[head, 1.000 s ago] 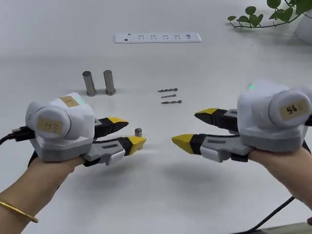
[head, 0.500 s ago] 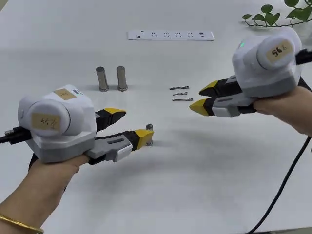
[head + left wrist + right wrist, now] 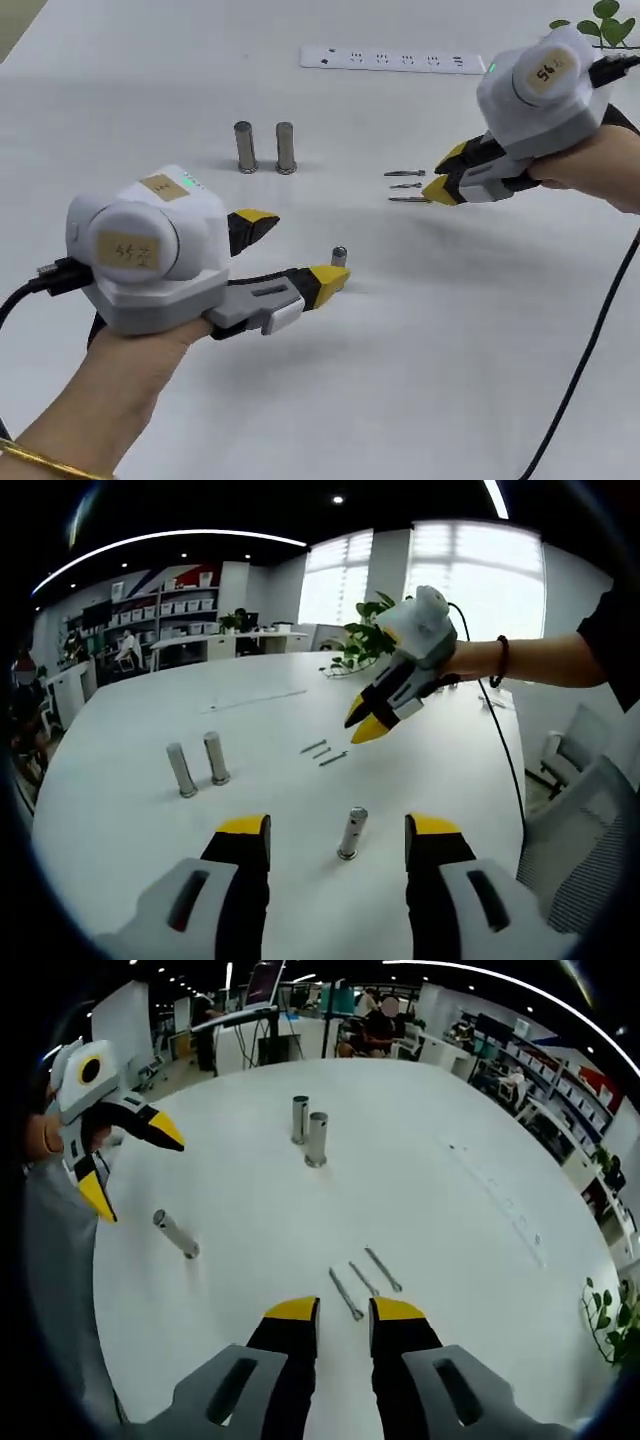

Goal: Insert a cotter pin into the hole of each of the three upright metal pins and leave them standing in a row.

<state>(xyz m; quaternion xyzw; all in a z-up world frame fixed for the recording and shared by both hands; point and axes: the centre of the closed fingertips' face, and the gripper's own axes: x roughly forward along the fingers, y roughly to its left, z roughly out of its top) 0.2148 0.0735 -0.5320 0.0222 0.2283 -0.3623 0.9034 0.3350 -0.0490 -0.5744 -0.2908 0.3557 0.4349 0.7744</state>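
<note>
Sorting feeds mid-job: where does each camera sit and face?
Head view: on the headset, facing forward-down at the table; left gripper, right gripper and both hands show.
Left gripper view: on the left gripper, facing along its open jaws at the lone metal pin; right gripper and arm show at right.
Right gripper view: on the right gripper, facing down at the cotter pins; left gripper at left.
Shared: all see the two standing pins.

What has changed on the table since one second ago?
The right tool moved forward to the cotter pins and narrowed its jaws, holding nothing. The left tool stays open by the lone metal pin; the two other metal pins have not moved.
</note>
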